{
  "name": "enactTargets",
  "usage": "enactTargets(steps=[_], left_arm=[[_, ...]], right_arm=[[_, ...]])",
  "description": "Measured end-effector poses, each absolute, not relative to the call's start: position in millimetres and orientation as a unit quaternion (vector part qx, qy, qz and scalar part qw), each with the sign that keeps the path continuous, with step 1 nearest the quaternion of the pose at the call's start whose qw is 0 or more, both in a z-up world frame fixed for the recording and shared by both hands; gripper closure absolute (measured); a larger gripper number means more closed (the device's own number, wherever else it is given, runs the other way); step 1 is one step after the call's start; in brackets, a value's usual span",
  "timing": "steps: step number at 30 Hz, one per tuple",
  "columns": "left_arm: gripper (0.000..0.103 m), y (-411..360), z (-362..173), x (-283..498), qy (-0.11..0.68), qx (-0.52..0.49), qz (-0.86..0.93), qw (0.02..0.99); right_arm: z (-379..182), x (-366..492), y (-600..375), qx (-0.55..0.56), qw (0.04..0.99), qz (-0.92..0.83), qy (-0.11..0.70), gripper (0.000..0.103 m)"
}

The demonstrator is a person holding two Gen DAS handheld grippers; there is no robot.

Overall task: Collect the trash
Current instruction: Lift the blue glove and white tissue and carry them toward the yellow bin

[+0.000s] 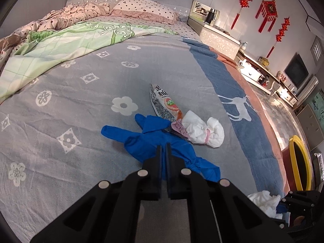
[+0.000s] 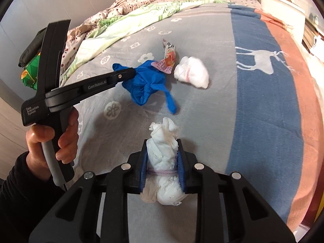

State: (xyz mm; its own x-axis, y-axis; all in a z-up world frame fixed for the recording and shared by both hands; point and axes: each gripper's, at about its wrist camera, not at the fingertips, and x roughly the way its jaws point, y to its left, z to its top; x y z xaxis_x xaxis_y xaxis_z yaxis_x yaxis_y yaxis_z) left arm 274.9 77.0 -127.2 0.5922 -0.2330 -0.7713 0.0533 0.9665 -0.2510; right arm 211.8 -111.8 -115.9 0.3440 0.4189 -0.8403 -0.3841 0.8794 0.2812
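Four pieces of trash showed: one blue glove (image 2: 145,85), one snack wrapper (image 2: 169,57) and two white wads. At the left, the left gripper (image 1: 164,151) was pressed together on the blue glove, which lay crumpled mid-bed. Touching its far edge, the snack wrapper (image 1: 164,103) lay flat, and just right of that sat the loose white wad (image 1: 202,129) on the grey bedspread (image 1: 81,105). Nearer, the right gripper (image 2: 162,154) pinched the banded white wad (image 2: 164,162) between its blue pads (image 2: 180,166). Open bedspread stretched left of the glove; rightward, the blue stripe (image 2: 263,101) and the orange border (image 2: 299,93) ran to the bed's edge.
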Motion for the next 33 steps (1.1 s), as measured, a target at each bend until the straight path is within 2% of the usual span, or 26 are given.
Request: enactTargets(steps=[17,33], left_arm=[[0.1,70.0,-49.0,222.5,0.388,-0.088,-0.091,0.913],[0.1,-40.3,21.3,209.8,0.344,-0.061,-0.172,0.921]], right_arm=[[-47.7,182.3,-178.3,0.071,0.861,0.221,0.453,0.079],[38.7,166.5,-307.2,0.141,0.909,0.143,0.365,0.079]])
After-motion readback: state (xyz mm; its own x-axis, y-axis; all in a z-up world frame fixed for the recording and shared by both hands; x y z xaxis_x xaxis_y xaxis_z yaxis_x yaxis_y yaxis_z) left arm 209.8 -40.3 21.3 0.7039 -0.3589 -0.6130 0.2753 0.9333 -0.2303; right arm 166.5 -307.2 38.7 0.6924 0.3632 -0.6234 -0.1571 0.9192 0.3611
